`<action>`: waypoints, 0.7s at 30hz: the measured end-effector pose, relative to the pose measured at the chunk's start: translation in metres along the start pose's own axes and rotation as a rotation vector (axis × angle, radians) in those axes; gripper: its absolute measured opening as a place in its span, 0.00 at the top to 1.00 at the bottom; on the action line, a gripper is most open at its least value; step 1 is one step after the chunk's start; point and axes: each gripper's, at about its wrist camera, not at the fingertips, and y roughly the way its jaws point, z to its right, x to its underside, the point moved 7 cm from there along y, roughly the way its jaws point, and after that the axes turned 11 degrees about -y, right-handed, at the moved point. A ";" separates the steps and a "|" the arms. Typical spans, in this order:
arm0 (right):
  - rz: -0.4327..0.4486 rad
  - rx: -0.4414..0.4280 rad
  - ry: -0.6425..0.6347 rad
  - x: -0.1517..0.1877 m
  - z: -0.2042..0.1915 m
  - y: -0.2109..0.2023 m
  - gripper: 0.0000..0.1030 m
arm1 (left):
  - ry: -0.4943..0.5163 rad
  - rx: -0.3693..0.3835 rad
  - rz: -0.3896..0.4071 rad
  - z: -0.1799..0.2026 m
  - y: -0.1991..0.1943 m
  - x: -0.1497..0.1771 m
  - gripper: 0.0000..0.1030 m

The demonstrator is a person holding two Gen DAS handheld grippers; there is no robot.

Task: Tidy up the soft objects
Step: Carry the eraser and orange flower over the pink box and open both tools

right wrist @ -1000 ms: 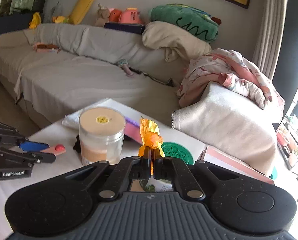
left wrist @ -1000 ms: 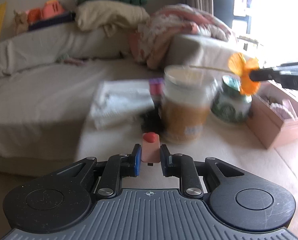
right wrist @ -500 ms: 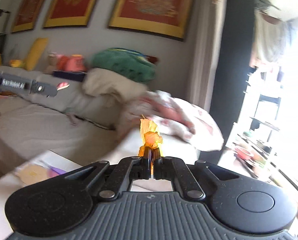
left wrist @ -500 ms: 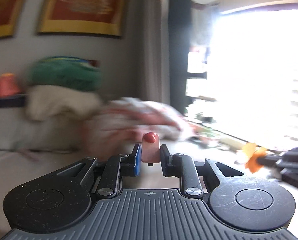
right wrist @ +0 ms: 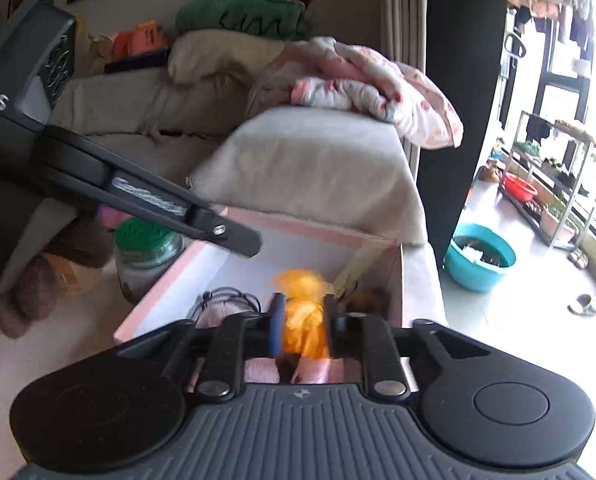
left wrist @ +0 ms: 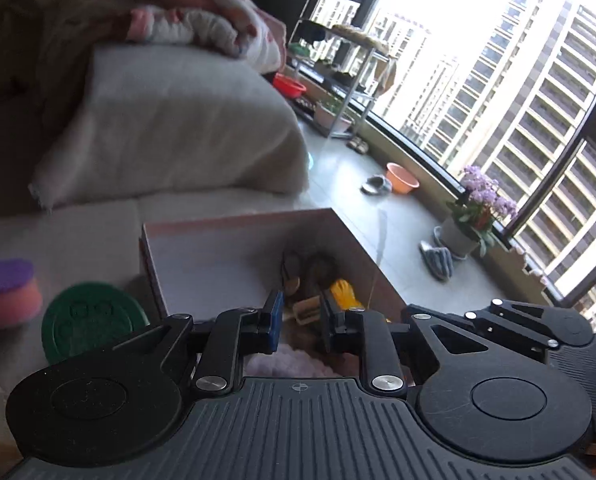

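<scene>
A pink box [left wrist: 234, 236] stands open on the cloth-covered table, with a yellow item [left wrist: 343, 292], a fluffy pink piece and a dark cord inside. My left gripper [left wrist: 301, 316] hangs over the box with its jaws a little apart. Only the box's contents show through the gap, with no pink block there. In the right wrist view my right gripper [right wrist: 301, 320] is over the same box [right wrist: 309, 226]. Its jaws are opening, and a blurred orange flower [right wrist: 301, 300] sits loose between the pads. The left gripper's fingertips [right wrist: 242, 242] reach in from the upper left.
A green-lidded jar [left wrist: 90, 320] and a purple-and-orange sponge [left wrist: 6, 296] sit left of the box. A sofa arm under beige cloth [right wrist: 317, 168] rises just behind it, with a quilt on top. To the right the table ends, and basins [right wrist: 479, 256] stand on the floor.
Both grippers swung right, from the jars to above the pink box. The pink block has left the left fingers. The right jaws have parted from the orange flower.
</scene>
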 end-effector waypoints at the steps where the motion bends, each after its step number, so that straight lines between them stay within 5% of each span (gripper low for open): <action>1: 0.001 -0.002 0.005 0.001 -0.001 0.000 0.71 | -0.033 0.017 0.003 -0.007 -0.007 0.001 0.77; 6: 0.013 0.016 0.006 0.004 -0.003 -0.009 0.55 | -0.050 0.013 0.186 -0.038 -0.066 -0.005 0.78; 10: 0.023 0.028 0.013 0.005 -0.003 -0.016 0.54 | -0.062 -0.047 0.325 -0.071 -0.117 0.009 0.78; 17: 0.006 0.176 0.043 0.010 0.037 -0.011 0.53 | -0.140 -0.178 0.334 -0.124 -0.166 0.063 0.78; 21: -0.031 0.200 0.199 0.020 0.077 -0.011 0.53 | -0.176 -0.166 0.315 -0.129 -0.166 0.083 0.78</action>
